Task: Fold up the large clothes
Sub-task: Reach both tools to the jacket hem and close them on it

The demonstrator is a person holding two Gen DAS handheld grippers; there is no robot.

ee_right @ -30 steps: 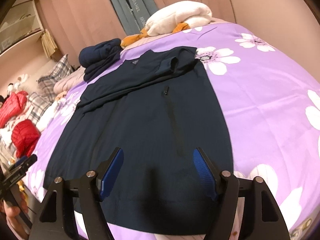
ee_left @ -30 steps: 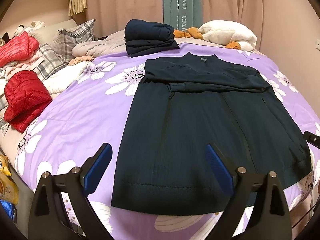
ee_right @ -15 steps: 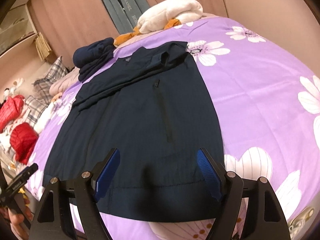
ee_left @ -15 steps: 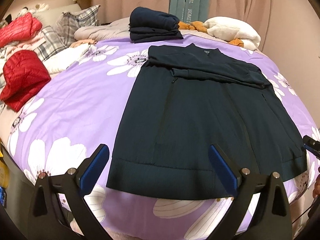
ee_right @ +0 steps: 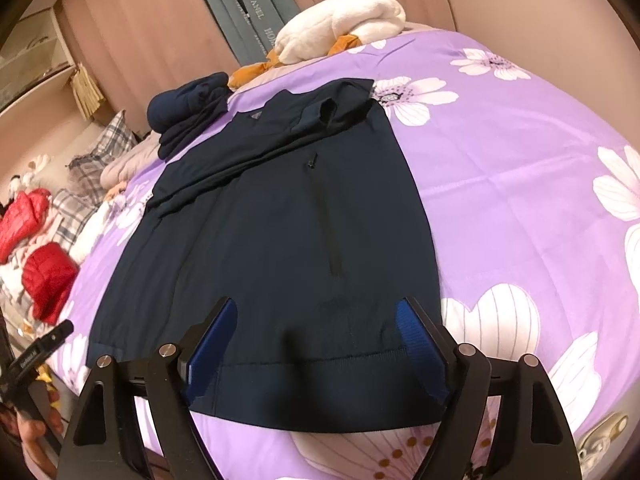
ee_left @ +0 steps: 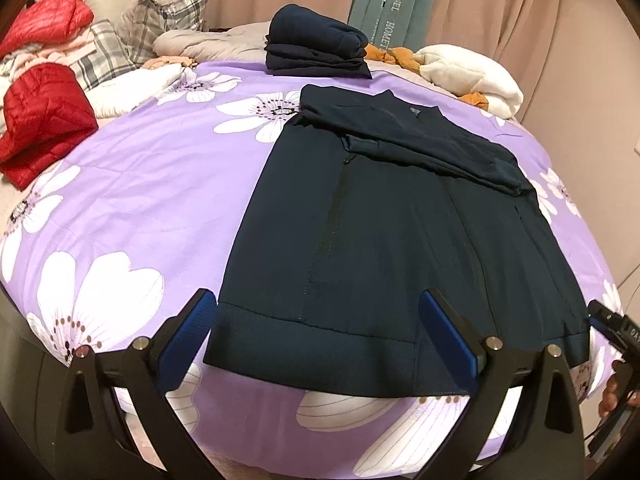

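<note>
"HANEL" could be read on the grey curtain [ee_left: 394,4]. Both the left gripper [ee_left: 320,332] and right gripper [ee_right: 316,340], jaws just widening, were held released above the jacket [ee_left: 400,236]; a brass fitting [ee_right: 604,432] was seen only from the right.

A home bedroom: a bed under a purple sheet printed with white flowers [ee_left: 160,184], grey plaid pillows [ee_left: 168,12] at its far left corner, pinkish-brown curtains [ee_left: 480,0] behind, and red quilted puffer jackets [ee_left: 44,116] along its left edge.

A dark navy jacket [ee_left: 400,232] is laid on a purple bedspread [ee_left: 168,200] printed with white flowers. Two red quilted jackets [ee_left: 44,116] (beside grey plaid pillows [ee_left: 168,12]) are seen, and blue pads [ee_right: 416,344] are shown on the black gripper fingers.
</note>
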